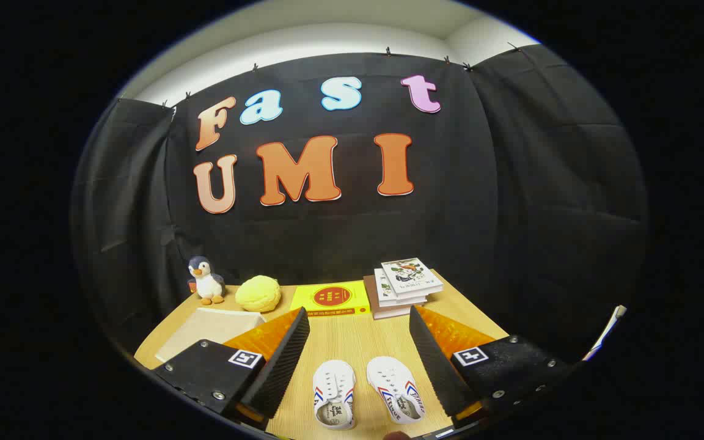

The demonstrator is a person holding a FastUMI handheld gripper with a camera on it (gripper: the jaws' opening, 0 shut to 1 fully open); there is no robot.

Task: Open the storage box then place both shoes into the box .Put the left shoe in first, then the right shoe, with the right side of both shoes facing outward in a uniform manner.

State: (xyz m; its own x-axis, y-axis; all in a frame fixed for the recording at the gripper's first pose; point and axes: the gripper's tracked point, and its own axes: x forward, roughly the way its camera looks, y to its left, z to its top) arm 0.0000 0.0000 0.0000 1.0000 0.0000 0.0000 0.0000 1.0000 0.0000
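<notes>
Between the hand-held gripper's wide-apart fingers lie both shoes (untouched).

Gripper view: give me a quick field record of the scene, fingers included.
gripper: open, fingers spread wide, holding nothing
shoes: a pair of white sneakers side by side on the table, between the fingers; left shoe, right shoe
table: light wood
storage box: beige, flat, lid shut, beyond the left finger
toy penguin: upright at the table's far edge
yellow plush: beside the penguin
yellow book: lying flat beyond the shoes
book stack: beside the yellow book
task state: box not yet opened
</notes>
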